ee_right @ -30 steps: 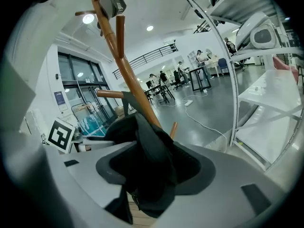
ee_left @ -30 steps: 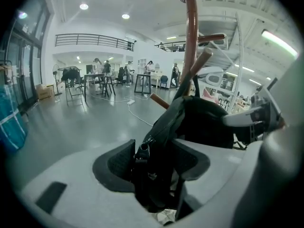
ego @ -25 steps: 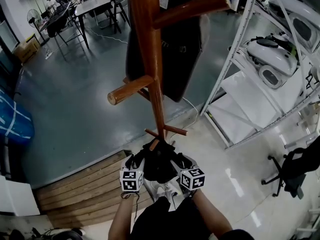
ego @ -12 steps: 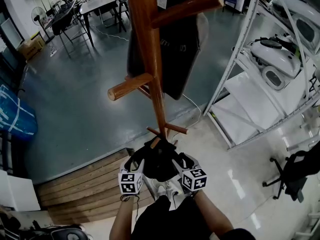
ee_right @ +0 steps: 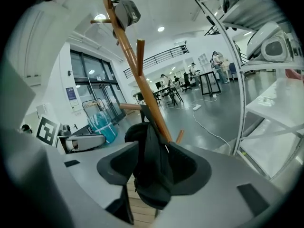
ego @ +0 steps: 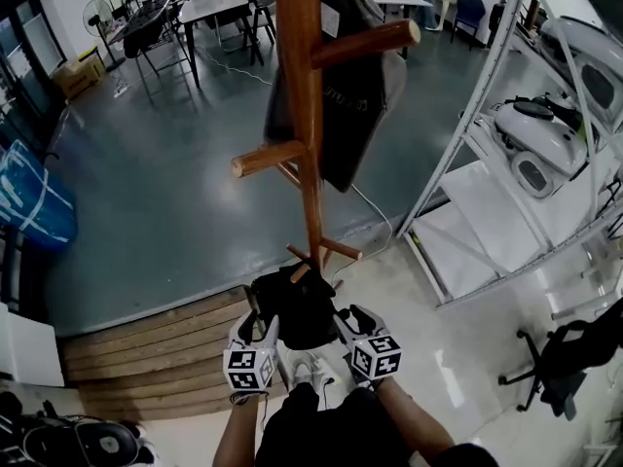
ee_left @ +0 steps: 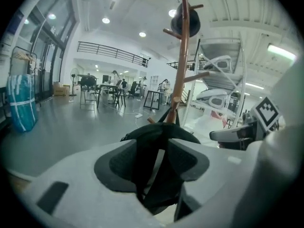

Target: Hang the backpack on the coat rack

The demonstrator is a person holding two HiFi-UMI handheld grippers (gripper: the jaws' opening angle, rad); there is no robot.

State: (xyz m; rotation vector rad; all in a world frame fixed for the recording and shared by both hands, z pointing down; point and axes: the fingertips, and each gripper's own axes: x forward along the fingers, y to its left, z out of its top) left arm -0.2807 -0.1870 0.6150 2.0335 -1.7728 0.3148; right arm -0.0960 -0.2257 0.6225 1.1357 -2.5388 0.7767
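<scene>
The black fabric backpack (ego: pixel 292 305) is down low, close to the person. It is right by the foot of the tall brown wooden coat rack (ego: pixel 310 115). Both grippers hold it. The left gripper (ego: pixel 255 327) has its jaws squeezed on a black strap of the bag. The right gripper (ego: pixel 348 319) has its jaws squeezed on a bunched-up fold of the bag's cloth.

The pegs are all high above the bag. The short round wooden peg (ego: pixel 269 158) on the left looks like the lowest free one. A dark hanging bag or coat (ego: pixel 355 105) is already on the far side of the pole.

If the backpack goes up too close to the pole, it could bump that peg from below and shake the rack. If the strap is not held open, it could miss the peg, and the bag could fall to the floor. The white metal shelf rack (ego: pixel 467 163) on the right is near, so a wide swing could hit it.

Since a second ago, the bag and both grippers have stayed in almost the same low spot. The bag has not gone up. Only the view has shifted, so the pole now sits a bit more to the right.
</scene>
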